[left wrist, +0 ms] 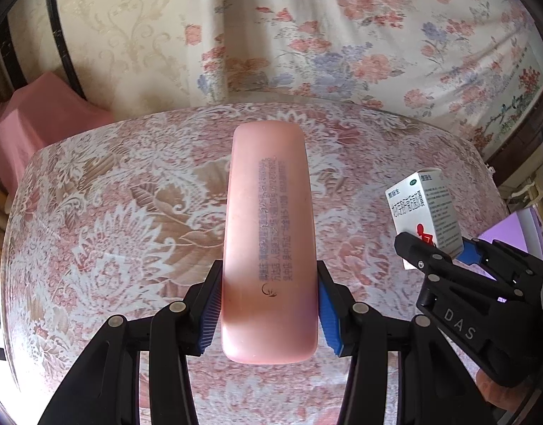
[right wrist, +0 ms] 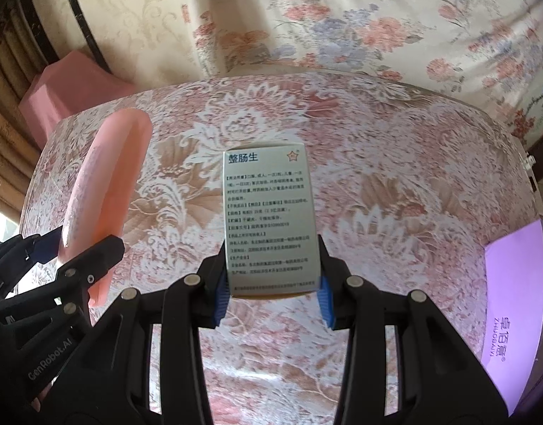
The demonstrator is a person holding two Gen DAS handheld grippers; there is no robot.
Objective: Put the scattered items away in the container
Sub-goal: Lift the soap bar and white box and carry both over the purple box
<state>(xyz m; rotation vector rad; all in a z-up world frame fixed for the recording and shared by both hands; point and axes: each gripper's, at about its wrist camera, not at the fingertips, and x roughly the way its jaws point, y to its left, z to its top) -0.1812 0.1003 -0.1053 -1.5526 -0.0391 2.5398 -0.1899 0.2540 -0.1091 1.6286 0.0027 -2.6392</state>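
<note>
Left gripper (left wrist: 269,313): clamped across pink case (left wrist: 267,241), long axis pointing ahead, clear above the tablecloth (left wrist: 129,212). Right gripper (right wrist: 271,287): clamped on white medicine box (right wrist: 269,219), likewise aloft. Purple container (right wrist: 515,297) off to the right, nearer right gripper.

A round surface (left wrist: 112,212) draped in a pink-and-white floral lace cloth is filling the foreground. Behind it, a cream fabric printed with pink and lilac flowers (left wrist: 360,35) is hanging in folds, beside cream damask wallpaper (left wrist: 122,28). A pink plastic stool (right wrist: 69,85) is standing beyond the surface's far left edge.
</note>
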